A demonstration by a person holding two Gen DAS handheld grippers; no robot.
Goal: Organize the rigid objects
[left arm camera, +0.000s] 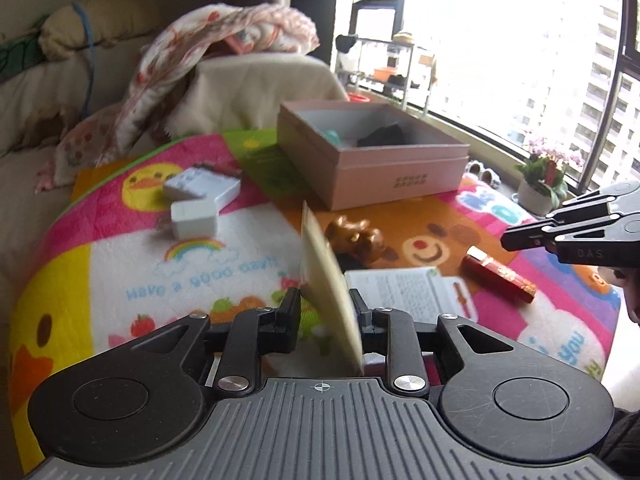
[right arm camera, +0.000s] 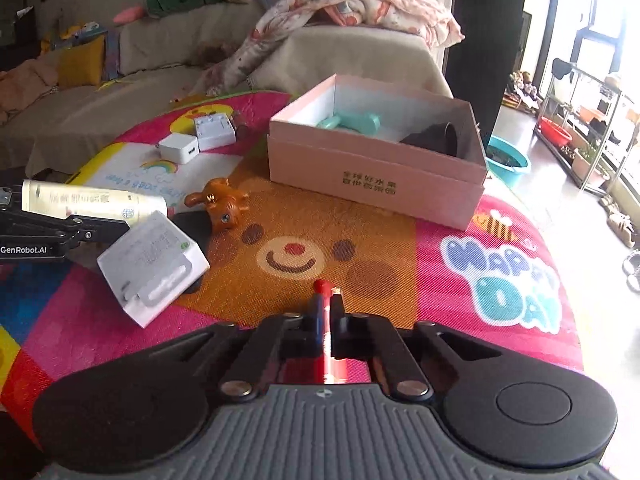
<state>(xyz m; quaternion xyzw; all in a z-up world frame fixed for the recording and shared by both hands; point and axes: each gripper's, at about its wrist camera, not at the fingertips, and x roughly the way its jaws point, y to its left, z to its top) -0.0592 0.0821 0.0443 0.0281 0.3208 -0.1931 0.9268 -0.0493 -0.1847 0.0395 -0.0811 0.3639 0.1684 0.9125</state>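
My left gripper (left arm camera: pixel 326 306) is shut on a flat cream box (left arm camera: pixel 328 280), held tilted on edge above the colourful mat; in the right wrist view the cream box (right arm camera: pixel 92 200) and left gripper (right arm camera: pixel 116 222) show at the left. My right gripper (right arm camera: pixel 326 304) is shut, fingers together, just over a red box (left arm camera: pixel 498 274) that lies on the mat; the red box (right arm camera: pixel 323 286) shows past the tips. The right gripper (left arm camera: pixel 506 240) enters at the right edge. An open pink box (right arm camera: pixel 376 176) holds a teal item (right arm camera: pixel 352 122) and a black item (right arm camera: pixel 436 138).
On the mat (right arm camera: pixel 440 240) lie a golden-brown figurine (right arm camera: pixel 220 204), two white chargers (right arm camera: pixel 178 148) and a white printed pack (right arm camera: pixel 152 260). A sofa with a blanket (right arm camera: pixel 360 4) stands behind. A teal basin (right arm camera: pixel 506 160) and a shelf (right arm camera: pixel 580 120) stand to the right.
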